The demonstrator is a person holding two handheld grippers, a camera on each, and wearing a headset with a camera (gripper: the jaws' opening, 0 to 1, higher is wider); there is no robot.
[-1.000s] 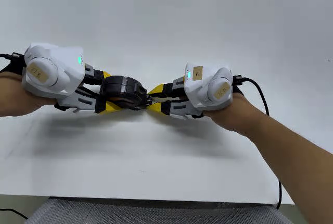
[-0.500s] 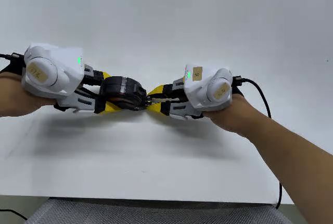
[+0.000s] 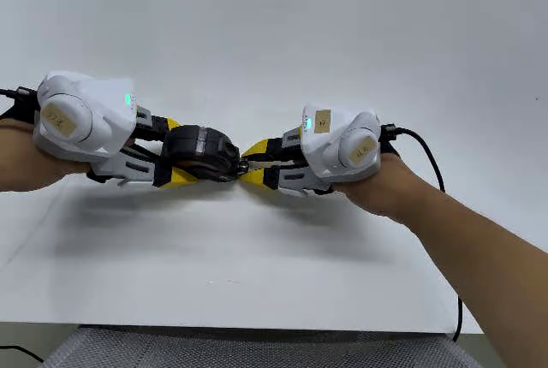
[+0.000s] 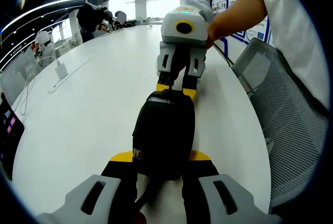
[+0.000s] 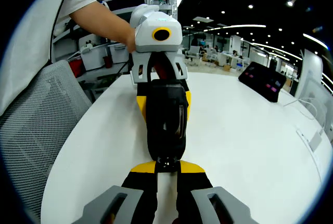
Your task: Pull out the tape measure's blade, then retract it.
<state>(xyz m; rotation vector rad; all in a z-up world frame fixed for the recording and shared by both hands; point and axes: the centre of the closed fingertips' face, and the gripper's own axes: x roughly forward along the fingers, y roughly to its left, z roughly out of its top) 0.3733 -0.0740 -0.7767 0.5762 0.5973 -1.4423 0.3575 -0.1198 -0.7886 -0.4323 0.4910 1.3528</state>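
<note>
The left gripper (image 3: 177, 152) was clamped across the black tape (image 3: 205, 152), holding it clear of the table (image 3: 257, 248), left of centre. The tape looked hard and compact, probably with some heft, so its flat sides suited a firm squeeze. At its right end the hook (image 5: 166, 164) was pinched by the right gripper (image 3: 254, 163), jaws narrow. The blade was likely thin, springy and slick, and the hook seemed the only sure hold.

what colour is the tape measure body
The tape measure is black, best seen in the left gripper view.
</note>
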